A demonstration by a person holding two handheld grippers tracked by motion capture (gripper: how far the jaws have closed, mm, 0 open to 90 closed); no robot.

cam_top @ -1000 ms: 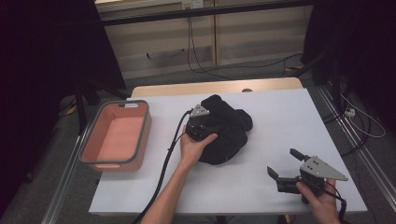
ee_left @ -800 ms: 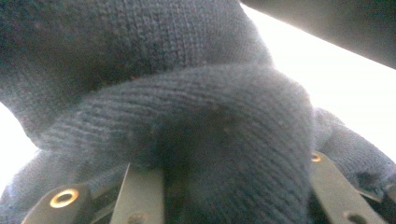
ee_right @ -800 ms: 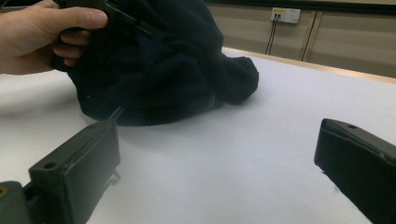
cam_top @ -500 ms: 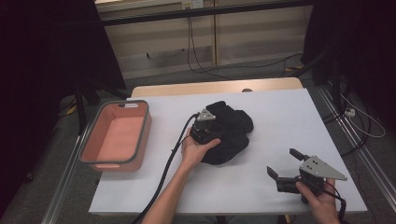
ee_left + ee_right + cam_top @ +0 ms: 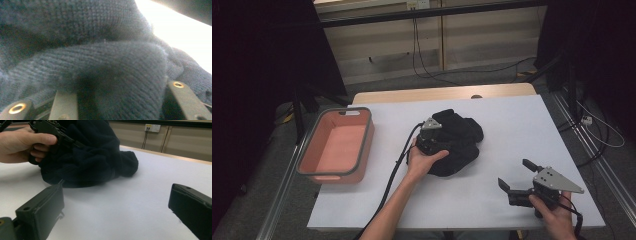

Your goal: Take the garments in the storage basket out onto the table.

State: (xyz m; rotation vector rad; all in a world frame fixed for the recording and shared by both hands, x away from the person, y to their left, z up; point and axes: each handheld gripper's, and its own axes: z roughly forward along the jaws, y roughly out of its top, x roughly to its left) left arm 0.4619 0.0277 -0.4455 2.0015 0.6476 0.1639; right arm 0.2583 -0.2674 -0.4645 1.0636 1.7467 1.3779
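The left gripper point(image 5: 439, 137), jaws just opened with a knit fold between them, sits on the garment point(image 5: 457, 142); the right gripper point(image 5: 519, 180), jaws apart and empty, waits near-right.

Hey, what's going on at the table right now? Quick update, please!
Left tongs buried in the dark knitted garment, jaws just been opening, fabric bunched between them. Right tongs open, empty, parked near table edge. Pink bin waits off left. Nothing in the way.

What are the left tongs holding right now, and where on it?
The left tongs have a fold of the dark knit garment between the jaws, which have just been opening; whether they grip it cannot be told. The right tongs hold nothing.
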